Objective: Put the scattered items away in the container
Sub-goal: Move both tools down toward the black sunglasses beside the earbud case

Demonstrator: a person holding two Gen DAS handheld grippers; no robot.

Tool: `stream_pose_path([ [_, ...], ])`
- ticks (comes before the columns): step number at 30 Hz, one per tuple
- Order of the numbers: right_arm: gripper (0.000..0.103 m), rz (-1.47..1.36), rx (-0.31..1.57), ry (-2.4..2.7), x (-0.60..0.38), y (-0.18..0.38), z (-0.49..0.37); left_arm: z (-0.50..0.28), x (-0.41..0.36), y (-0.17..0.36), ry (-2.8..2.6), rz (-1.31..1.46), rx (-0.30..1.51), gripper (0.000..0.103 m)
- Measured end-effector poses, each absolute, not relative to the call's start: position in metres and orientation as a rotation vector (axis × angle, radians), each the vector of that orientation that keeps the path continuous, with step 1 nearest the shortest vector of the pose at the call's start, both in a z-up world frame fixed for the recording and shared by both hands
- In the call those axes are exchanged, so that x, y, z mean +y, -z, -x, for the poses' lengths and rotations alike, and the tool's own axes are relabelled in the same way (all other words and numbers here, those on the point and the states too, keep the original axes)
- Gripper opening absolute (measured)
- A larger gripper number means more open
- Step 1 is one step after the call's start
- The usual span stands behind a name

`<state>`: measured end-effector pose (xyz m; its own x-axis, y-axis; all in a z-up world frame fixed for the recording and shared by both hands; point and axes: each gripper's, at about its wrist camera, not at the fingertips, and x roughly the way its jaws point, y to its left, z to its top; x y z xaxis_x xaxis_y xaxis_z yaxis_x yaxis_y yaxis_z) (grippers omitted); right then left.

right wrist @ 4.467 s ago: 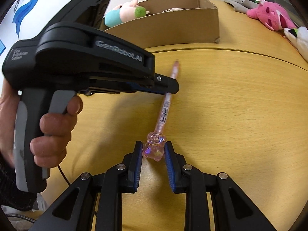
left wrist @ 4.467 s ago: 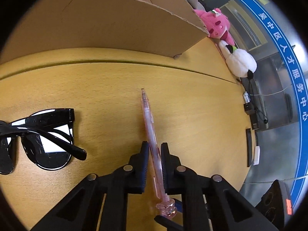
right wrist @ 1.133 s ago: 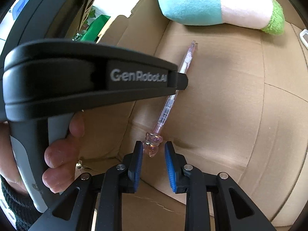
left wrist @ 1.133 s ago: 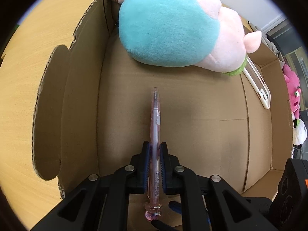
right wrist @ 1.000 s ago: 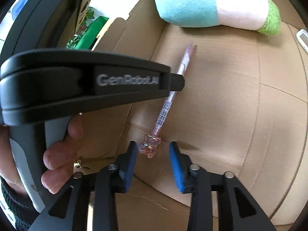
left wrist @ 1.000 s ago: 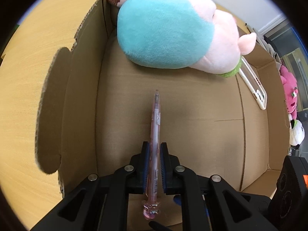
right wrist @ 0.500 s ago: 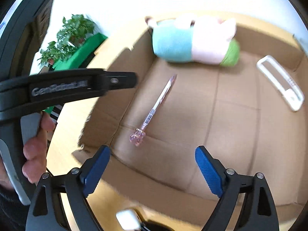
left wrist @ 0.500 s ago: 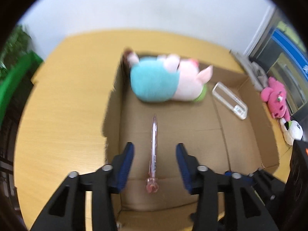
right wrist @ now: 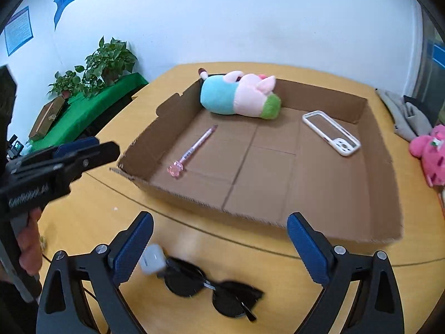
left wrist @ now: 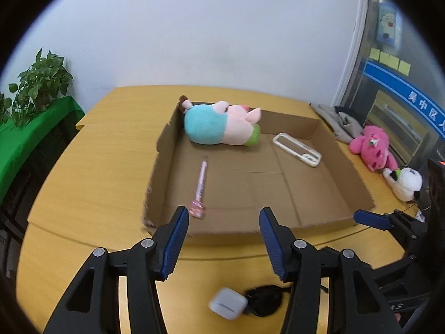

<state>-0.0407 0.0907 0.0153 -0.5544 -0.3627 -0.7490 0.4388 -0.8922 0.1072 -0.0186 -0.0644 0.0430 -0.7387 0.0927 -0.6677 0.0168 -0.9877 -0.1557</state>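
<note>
The pink pen (left wrist: 200, 187) lies loose on the floor of the cardboard box (left wrist: 328, 222), near its left wall; it also shows in the right wrist view (right wrist: 192, 150). A teal-and-pink plush (left wrist: 219, 123) and a white phone case (left wrist: 297, 153) lie in the box too. Black sunglasses (right wrist: 211, 288) and a small grey earbud case (right wrist: 152, 260) lie on the table in front of the box. My left gripper (left wrist: 224, 239) is open and empty, above the table short of the box. My right gripper (right wrist: 219, 246) is open and empty above the sunglasses.
The box sits on a yellow wooden table (left wrist: 91, 167). A pink plush (left wrist: 371, 146) and a white plush (left wrist: 406, 183) lie at the table's right edge beside grey cloth (left wrist: 338, 123). Potted plants on a green cloth (right wrist: 91, 103) stand to the left.
Both grippers opened and let go of the pen, which now lies in the box. Both have pulled back and up, away from the box, over the table.
</note>
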Motion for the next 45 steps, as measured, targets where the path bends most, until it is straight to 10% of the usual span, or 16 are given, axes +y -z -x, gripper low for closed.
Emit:
stream_pose_path([
  [45, 0.098, -1.232, 0.334, 2.235, 0.132, 0.098, 0.013, 0.000, -0.026, 0.079, -2.568, 1.380, -0.221, 0.052],
])
